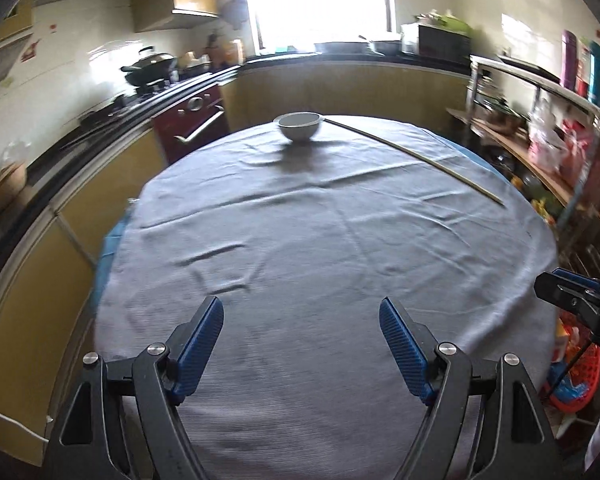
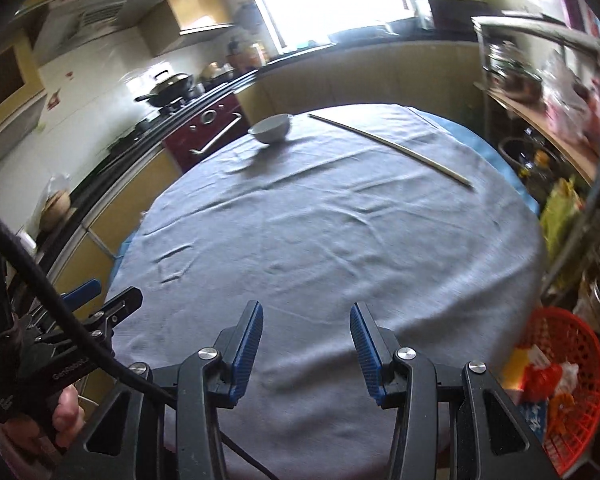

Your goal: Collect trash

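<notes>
A red plastic basket (image 2: 572,384) stands on the floor right of the table and holds colourful wrappers (image 2: 548,376); it also shows in the left wrist view (image 1: 580,372). My left gripper (image 1: 301,308) is open and empty over the near part of the round table's grey cloth (image 1: 320,240). My right gripper (image 2: 306,314) is open and empty over the near part of the same cloth (image 2: 332,240). The left gripper's body (image 2: 60,352) shows at the left of the right wrist view.
A white bowl (image 1: 299,124) stands at the table's far edge; a long thin stick (image 1: 416,156) lies at the far right. Kitchen counter with stove and wok (image 1: 152,66) at left. Cluttered metal shelves (image 1: 540,132) at right.
</notes>
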Tool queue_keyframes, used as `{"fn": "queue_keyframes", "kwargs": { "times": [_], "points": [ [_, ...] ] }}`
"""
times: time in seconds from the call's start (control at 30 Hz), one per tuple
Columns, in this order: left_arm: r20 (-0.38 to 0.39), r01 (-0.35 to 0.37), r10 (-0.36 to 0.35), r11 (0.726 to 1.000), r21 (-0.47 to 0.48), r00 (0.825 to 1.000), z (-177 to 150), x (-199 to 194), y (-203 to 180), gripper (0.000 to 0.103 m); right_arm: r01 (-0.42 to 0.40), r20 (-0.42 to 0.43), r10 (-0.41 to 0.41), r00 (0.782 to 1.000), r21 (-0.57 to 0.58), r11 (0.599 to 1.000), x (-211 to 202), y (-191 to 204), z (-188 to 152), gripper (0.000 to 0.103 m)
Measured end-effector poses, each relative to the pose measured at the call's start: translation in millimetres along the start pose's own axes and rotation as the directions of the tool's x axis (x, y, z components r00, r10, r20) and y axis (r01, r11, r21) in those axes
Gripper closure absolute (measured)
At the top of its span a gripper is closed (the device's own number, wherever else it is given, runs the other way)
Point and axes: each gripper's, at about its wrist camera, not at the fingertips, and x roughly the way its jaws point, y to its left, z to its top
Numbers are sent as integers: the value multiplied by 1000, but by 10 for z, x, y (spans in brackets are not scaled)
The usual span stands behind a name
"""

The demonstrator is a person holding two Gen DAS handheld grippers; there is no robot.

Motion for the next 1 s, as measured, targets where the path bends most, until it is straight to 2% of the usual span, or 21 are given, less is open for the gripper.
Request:
{"fn": "queue_keyframes", "kwargs": {
  "times": [0.3,0.53,0.8,1.0],
  "points": [
    [25,-71,72,997,-42,997,10,-173,432,22,-22,26,25,999,-121,992,103,637,124,53],
    [40,-121,124,990,-76,991,47,-274,679,22,-36,31,43,999,-194,980,152,969,168,53],
    [46,-155,160,983,-94,986,70,-320,804,22,-52,50,66,997,-233,971,134,1169,251,51],
    [49,-169,173,982,-81,984,84,-336,759,22,-56,55,71,996,-238,970,139,1170,238,50]
  ]
}}
